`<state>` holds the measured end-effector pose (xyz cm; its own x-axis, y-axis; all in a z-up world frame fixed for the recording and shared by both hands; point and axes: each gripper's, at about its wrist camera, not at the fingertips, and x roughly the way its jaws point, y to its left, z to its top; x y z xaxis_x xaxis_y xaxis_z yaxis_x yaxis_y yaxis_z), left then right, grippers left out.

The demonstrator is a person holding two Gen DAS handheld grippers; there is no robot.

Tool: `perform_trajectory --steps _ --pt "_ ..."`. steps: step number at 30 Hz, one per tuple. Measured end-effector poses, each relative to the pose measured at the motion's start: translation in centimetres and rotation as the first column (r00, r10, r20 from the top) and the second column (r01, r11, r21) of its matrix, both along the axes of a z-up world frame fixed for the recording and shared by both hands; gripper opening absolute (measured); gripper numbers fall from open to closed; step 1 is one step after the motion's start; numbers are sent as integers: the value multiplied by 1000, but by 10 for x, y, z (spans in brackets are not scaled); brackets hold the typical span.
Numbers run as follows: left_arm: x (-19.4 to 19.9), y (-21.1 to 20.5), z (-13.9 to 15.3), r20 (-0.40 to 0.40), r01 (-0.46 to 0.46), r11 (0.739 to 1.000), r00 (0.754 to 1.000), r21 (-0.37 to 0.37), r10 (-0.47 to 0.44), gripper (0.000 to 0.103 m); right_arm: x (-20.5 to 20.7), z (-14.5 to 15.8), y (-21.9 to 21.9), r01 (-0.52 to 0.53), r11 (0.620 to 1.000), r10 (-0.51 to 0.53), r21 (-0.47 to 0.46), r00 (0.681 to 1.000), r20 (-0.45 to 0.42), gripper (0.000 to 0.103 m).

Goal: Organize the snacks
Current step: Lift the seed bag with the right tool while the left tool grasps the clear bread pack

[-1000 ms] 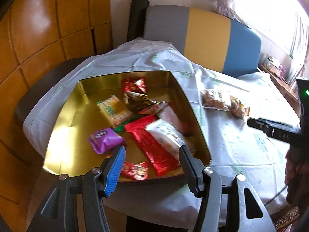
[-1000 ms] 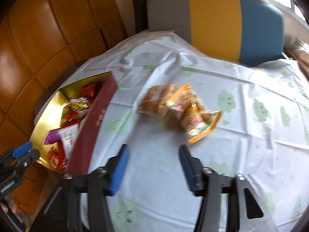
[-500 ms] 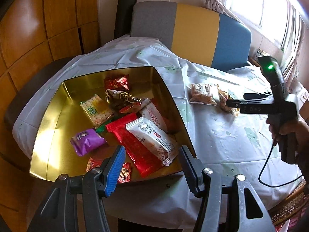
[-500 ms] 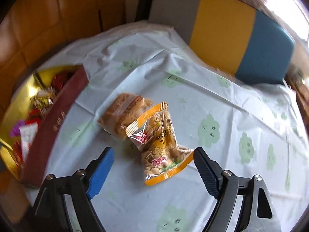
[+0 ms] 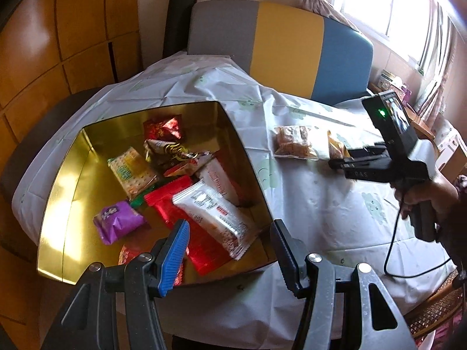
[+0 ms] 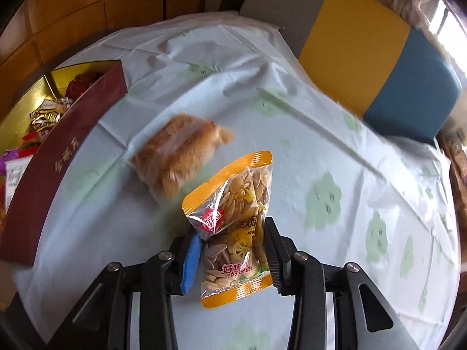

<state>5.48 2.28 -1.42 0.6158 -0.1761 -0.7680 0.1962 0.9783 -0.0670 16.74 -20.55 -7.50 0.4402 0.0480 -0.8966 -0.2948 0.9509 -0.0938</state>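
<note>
A clear, orange-edged packet of seeds (image 6: 233, 221) lies on the white tablecloth. My right gripper (image 6: 230, 258) points down over it, jaws closing, and both pads press the packet's sides. A brown pastry packet (image 6: 178, 157) lies just behind and to the left, apart from the fingers. In the left wrist view my left gripper (image 5: 230, 250) hangs open and empty above the near edge of the gold-lined box (image 5: 67, 192). The box holds several snacks, among them a white packet (image 5: 216, 213), a red one (image 5: 181, 204) and a purple one (image 5: 118, 221).
The box's maroon outer wall (image 6: 58, 157) stands left of the packets. A grey, yellow and blue chair back (image 5: 286, 46) rises behind the table. A hand (image 5: 429, 195) holds the right gripper's handle, with a black cable (image 5: 391, 250) hanging from it.
My right gripper came down over the seed packet, opened wide around it, then narrowed onto its sides. The left gripper stayed open over the box's near edge.
</note>
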Motion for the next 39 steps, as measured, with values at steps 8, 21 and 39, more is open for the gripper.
perform_trajectory --steps 8,21,39 --pt "8 -30 10 19 76 997 997 4 -76 59 -60 -2 -48 25 1000 -25 2 996 -85 42" --pt "61 -86 13 -53 138 989 989 -48 -141 59 -75 -6 -57 19 1000 -18 10 998 -64 47" --pt "176 -152 -41 -189 172 985 966 -29 -175 59 -60 -9 -49 7 1000 -9 -13 995 -96 57"
